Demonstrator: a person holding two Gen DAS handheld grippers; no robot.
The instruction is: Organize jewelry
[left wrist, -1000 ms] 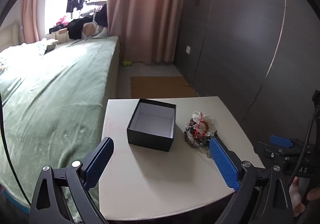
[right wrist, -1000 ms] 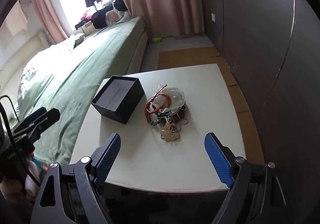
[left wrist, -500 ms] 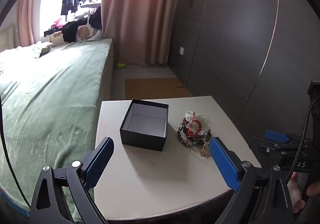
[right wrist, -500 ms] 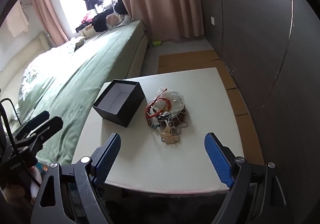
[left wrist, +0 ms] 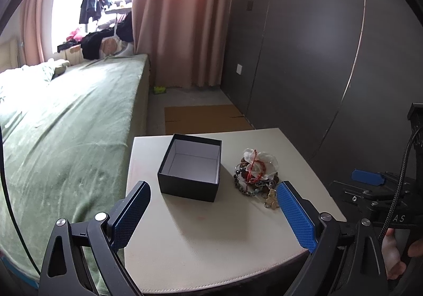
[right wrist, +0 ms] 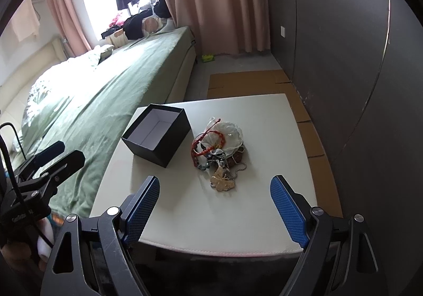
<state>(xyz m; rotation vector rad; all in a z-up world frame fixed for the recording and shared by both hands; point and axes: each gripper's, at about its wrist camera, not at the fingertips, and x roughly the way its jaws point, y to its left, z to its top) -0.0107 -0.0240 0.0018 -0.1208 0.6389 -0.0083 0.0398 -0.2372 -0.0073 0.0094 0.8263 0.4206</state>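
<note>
Both tools are gaping wide, gripping nothing. One open black box [right wrist: 158,134] is sitting ahead-left of the right tool [right wrist: 214,202], one jewelry heap [right wrist: 220,149] straight ahead; left tool [left wrist: 212,212] is hovering over the worktop [left wrist: 211,243].

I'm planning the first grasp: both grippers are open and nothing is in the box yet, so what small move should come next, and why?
Probably ease the right gripper forward and down onto the gold butterfly pendant. It lies at the near edge of the jewelry pile, right between the open fingers, while the black box sits empty beside the pile.
</note>
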